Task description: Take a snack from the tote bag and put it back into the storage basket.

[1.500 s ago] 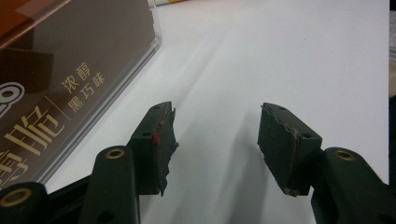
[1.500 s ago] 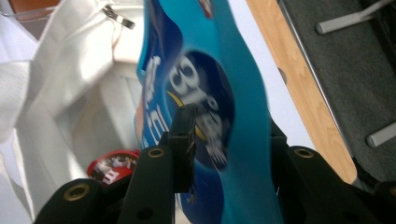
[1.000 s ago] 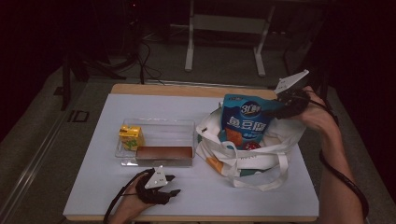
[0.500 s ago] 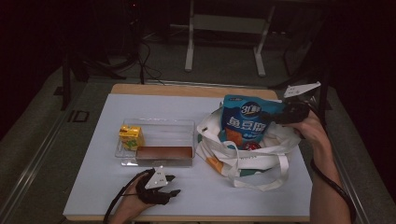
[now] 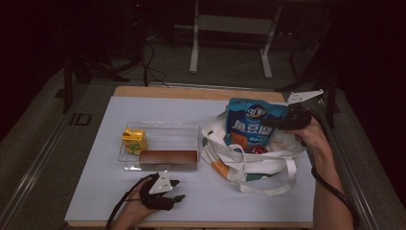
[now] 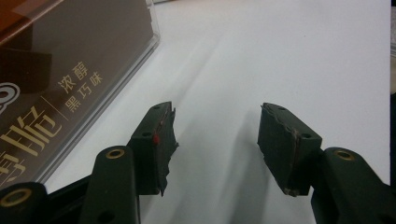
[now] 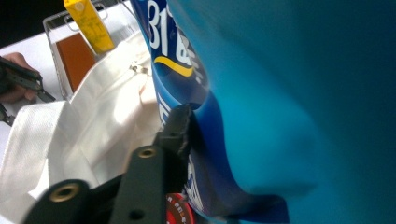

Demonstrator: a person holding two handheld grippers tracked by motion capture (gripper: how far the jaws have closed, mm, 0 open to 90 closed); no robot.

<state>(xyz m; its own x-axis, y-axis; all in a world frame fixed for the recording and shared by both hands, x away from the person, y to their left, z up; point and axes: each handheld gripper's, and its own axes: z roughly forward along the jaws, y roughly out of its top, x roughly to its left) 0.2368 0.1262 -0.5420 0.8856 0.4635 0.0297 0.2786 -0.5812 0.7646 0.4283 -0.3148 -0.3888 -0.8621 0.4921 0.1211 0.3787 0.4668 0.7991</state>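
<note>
A clear tray (image 5: 160, 129) lies at 9 o'clock, holding 1 yellow carton (image 5: 134, 141) and 1 brown box (image 5: 168, 157).

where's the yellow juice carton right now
In the high view the yellow juice carton stands at the left end of the clear tray, beside the brown box.

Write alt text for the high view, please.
The right gripper holds a blue snack bag upright in the mouth of a white tote bag. Left of it, a clear tray holds a yellow carton and a brown box.
</note>
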